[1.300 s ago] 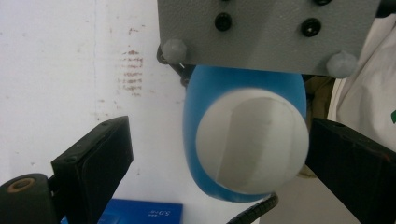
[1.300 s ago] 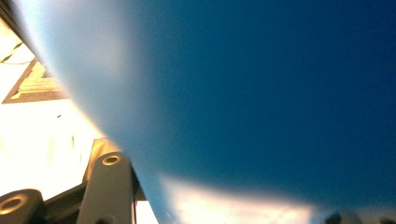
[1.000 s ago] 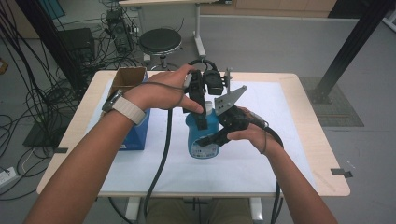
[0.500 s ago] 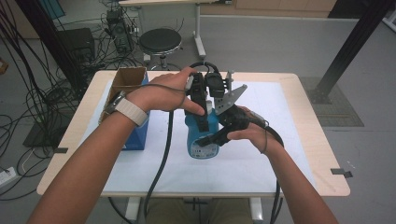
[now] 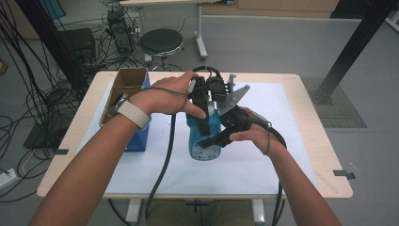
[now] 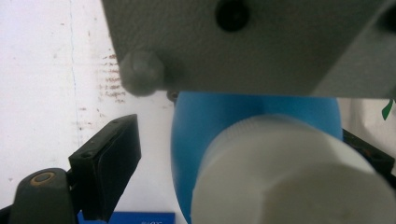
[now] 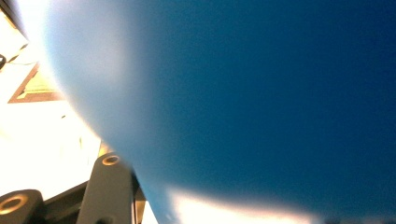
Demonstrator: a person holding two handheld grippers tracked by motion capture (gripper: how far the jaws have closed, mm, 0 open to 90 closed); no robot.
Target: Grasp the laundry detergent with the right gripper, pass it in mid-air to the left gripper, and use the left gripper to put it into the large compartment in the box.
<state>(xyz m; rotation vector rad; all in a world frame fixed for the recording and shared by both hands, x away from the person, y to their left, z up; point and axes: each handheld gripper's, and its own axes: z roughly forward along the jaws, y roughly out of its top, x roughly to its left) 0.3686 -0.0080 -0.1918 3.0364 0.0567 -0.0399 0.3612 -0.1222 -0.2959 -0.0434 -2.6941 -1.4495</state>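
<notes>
— Why is the bottle (image 5: 203, 136) standing mid-frame on the table (image 5: 301, 94)?
— My right tool (image 5: 221, 137) is clamping its body steady, while my left tool (image 5: 203, 123), unclenched, has just been closing around the white cap (image 6: 289, 172).

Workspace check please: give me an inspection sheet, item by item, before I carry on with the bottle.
Surface: wooden table under a white mat.
Job's things: blue bottle upright at mid-mat, white cap on.
Clutter: open cardboard box on a blue box, left side.
Grippers: right gripper shut on the bottle's body; left gripper over the cap, jaws just closing, left pad apart from the cap.
Cables: one trailing from each gripper; tangle on the floor at left.
Surroundings: stool, black post.
</notes>
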